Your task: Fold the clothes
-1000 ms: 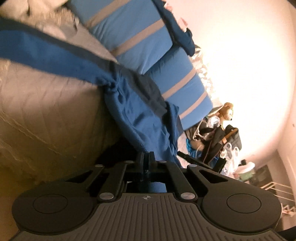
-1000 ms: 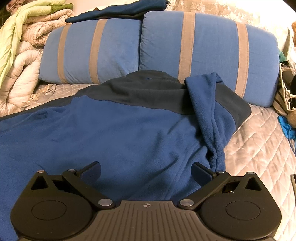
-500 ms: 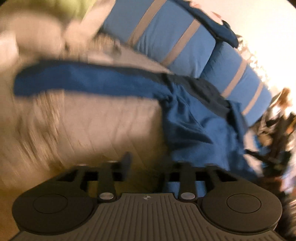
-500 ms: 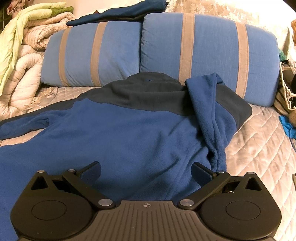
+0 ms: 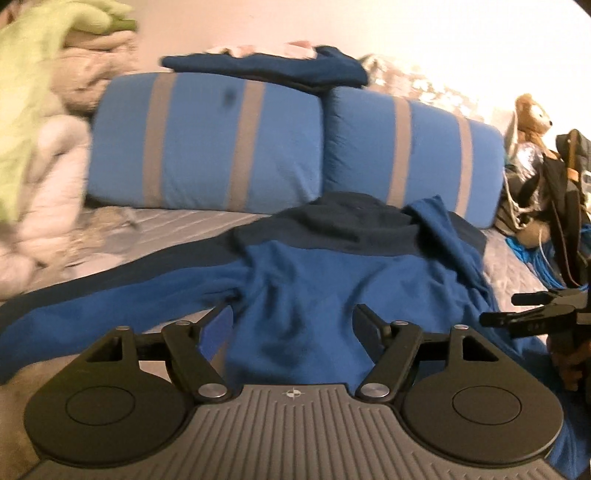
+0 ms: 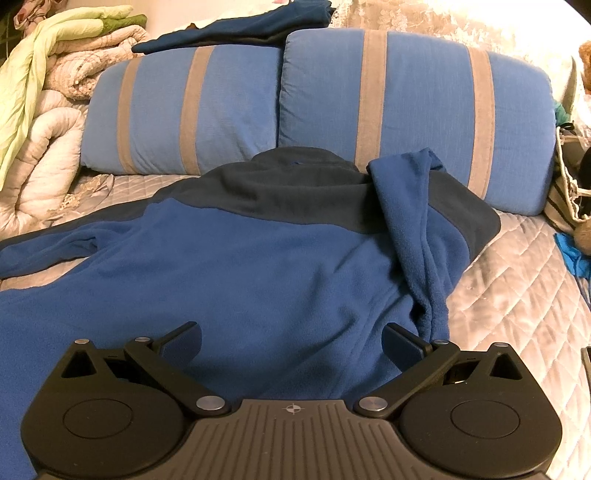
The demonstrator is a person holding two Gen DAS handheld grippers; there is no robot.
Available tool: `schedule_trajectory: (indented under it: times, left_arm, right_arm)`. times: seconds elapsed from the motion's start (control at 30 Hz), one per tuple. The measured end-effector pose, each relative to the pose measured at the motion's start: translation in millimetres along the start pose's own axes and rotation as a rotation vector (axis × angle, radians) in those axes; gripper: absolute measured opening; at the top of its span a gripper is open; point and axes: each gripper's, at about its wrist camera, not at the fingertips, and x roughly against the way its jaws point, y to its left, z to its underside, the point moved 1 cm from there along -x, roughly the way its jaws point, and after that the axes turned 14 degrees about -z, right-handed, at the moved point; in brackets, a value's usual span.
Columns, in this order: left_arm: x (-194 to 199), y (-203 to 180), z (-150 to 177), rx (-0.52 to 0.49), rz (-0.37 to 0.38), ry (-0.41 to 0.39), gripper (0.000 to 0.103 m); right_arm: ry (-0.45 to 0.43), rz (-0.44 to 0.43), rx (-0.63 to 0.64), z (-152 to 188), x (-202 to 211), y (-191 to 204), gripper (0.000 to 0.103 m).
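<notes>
A blue fleece jacket (image 6: pixel 258 258) with a dark navy yoke lies spread on the bed, collar toward the pillows. One sleeve (image 6: pixel 410 221) is folded over its body on the right; the other sleeve (image 5: pixel 110 295) stretches out flat to the left. My left gripper (image 5: pixel 293 317) hovers over the jacket's lower body, its jaws opening, with fabric lying below them and nothing pinched. My right gripper (image 6: pixel 291 334) stands open over the jacket's lower right part, near the folded sleeve's cuff. In the left wrist view the right gripper (image 5: pixel 498 308) shows at the right edge.
Two blue pillows (image 6: pixel 406 110) with tan stripes stand behind the jacket, a folded navy garment (image 6: pixel 236 29) on top. Rolled quilts (image 6: pixel 44 129) pile up at the left. A teddy bear (image 5: pixel 532 114) and bags (image 5: pixel 561 192) crowd the right. Quilted bedspread (image 6: pixel 509 288) lies bare to the right.
My left gripper let go of the blue fabric, opened, and swung and rolled round to face the pillows. The jacket's left sleeve now lies stretched out. The right gripper has kept still.
</notes>
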Motion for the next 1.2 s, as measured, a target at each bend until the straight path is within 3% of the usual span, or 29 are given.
schedule_trajectory:
  times: [0.17, 0.27, 1.0, 1.2]
  left_arm:
    - [-36, -40, 15, -0.068, -0.047, 0.009, 0.071]
    - [-50, -49, 21, -0.108, -0.057, 0.07, 0.071]
    - [-60, -49, 22, -0.121, -0.068, 0.125, 0.071]
    - [-60, -46, 23, -0.107, -0.077, 0.123, 0.071]
  right_arm:
    - [-0.004, 0.004, -0.002, 0, 1, 0, 0.103]
    - [-0.007, 0.005, -0.001, 1, 1, -1, 0.103]
    - [0.004, 0.014, 0.038, 0, -3, 5, 0.103]
    - [0.018, -0.019, 0.041, -2, -6, 5, 0.103]
